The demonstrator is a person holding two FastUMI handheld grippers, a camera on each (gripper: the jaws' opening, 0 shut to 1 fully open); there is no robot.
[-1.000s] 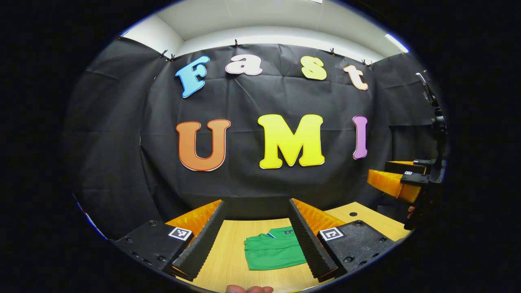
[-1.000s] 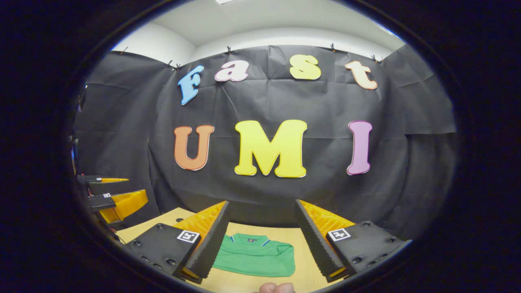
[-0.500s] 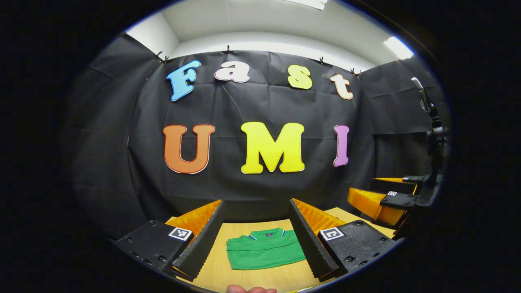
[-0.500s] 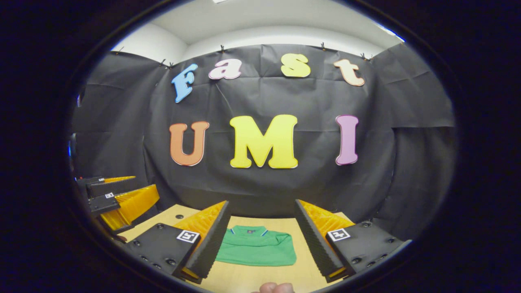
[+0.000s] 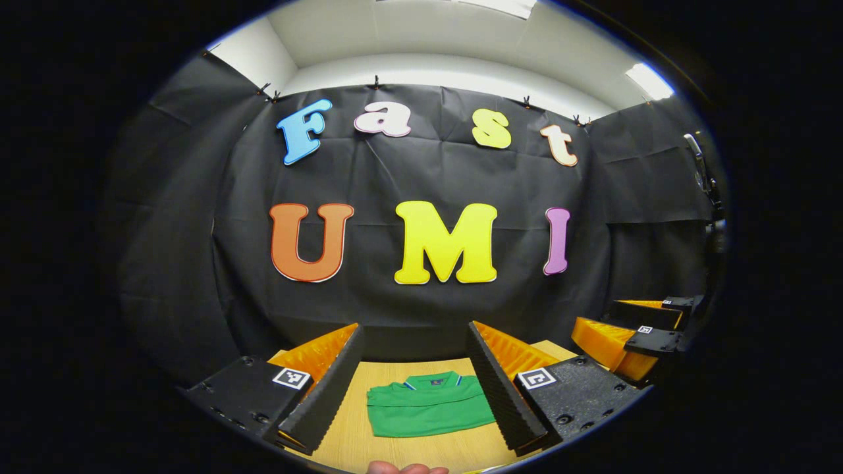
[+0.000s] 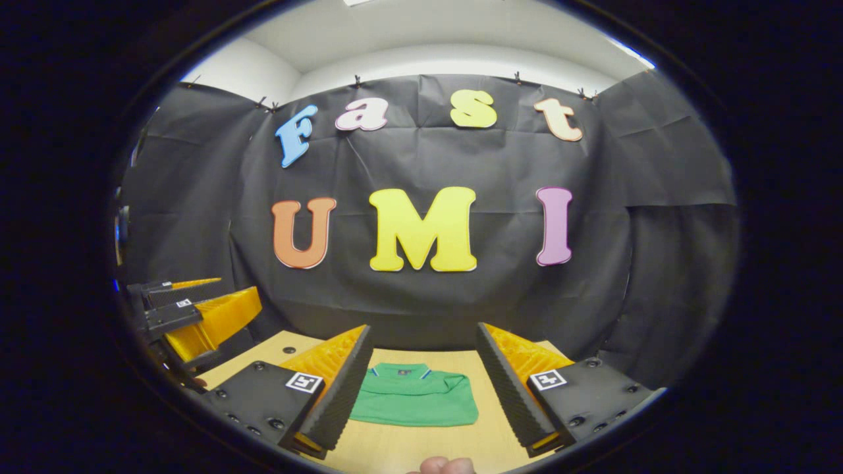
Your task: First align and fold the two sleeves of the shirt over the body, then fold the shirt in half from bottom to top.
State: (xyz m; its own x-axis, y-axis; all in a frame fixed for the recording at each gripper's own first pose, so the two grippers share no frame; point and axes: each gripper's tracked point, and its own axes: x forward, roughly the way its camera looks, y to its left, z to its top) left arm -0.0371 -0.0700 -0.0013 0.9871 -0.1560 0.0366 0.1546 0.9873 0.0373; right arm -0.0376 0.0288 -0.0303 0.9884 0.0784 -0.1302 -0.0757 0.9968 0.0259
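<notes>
Left gripper view: green shirt (image 5: 428,413), folded into a flat rectangle, lies on wooden table (image 5: 408,451); both grippers' jaws spread, empty

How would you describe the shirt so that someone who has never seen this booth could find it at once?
Start at the black cloth wall, then look down to the light wooden table in front of it. There lies the shirt, folded into a flat rectangle with its collar toward the wall. It is the table's one green, soft thing.
</notes>
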